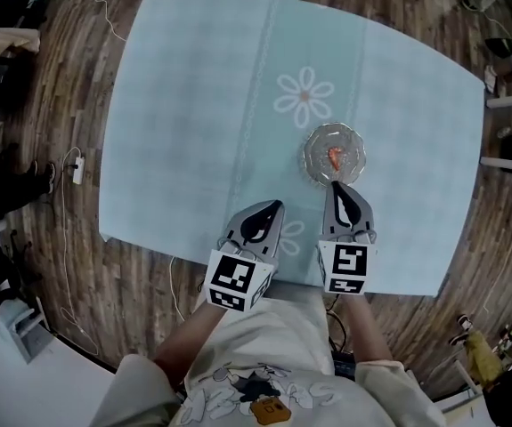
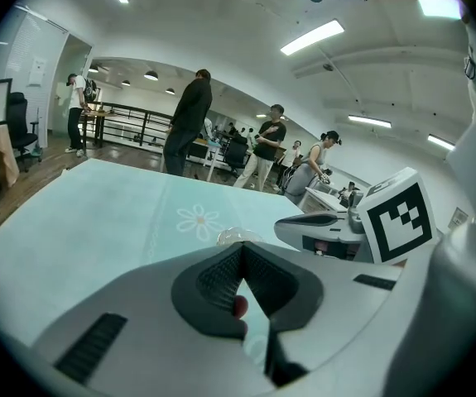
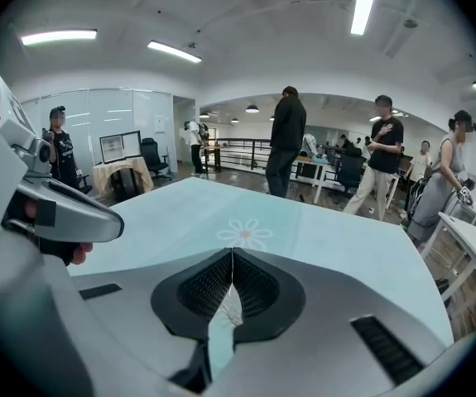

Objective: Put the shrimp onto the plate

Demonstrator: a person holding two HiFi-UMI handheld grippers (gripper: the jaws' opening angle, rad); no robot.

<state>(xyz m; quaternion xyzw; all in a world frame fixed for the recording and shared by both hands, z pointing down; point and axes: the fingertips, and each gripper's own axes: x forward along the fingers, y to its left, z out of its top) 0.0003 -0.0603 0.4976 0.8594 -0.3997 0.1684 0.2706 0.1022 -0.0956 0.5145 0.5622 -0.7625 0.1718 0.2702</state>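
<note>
Pale-blue clothed counter (image 1: 193, 105): small orange shrimp (image 1: 336, 157) already on clear glass plate (image 1: 308, 156), just beyond right gripper (image 1: 337, 188); left gripper (image 1: 274, 206) farther off; both jaws clenched, empty.

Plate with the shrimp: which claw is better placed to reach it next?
Right, probably. The right claw points at the plate with the shrimp, its tip near the rim; the left claw sits farther left over the tablecloth.
</note>
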